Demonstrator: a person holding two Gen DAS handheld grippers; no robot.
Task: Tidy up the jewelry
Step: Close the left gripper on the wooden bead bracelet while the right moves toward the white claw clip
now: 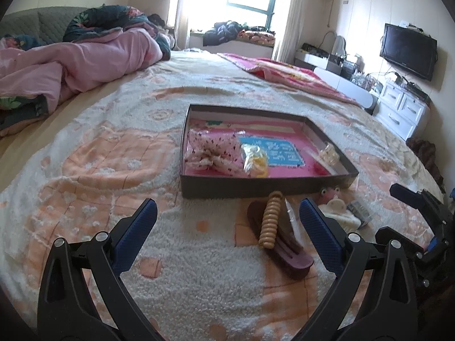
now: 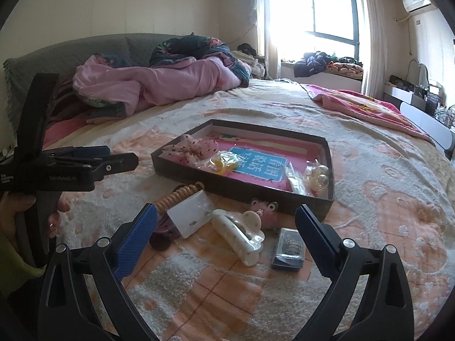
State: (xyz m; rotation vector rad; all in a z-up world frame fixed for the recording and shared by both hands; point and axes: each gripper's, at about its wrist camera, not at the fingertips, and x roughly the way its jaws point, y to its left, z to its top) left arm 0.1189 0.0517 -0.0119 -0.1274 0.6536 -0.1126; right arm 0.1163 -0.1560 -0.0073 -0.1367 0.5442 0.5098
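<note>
A shallow dark box (image 2: 301, 199) lies on the bed blanket (image 2: 384, 199), its floor pink with a blue card. Inside sit a dotted pink scrunchie (image 2: 196, 147), a yellow item in a clear bag (image 2: 221, 163) and a bagged pearl piece (image 2: 318, 179). Just in front, on the blanket, lie a wooden bead bracelet (image 2: 177, 196), a white hair claw (image 2: 241, 236), a pink frog clip (image 2: 263, 209) and a small dark packet (image 2: 290, 248). The right gripper (image 2: 227, 227) hovers above these, fingers spread wide, empty. The left gripper (image 1: 227, 218) is likewise spread and empty, near the bracelet.

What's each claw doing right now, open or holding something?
Left claw: open, holding nothing, above the blanket near the wooden bead bracelet.
Right claw: open, holding nothing, above the white hair clip.
</note>
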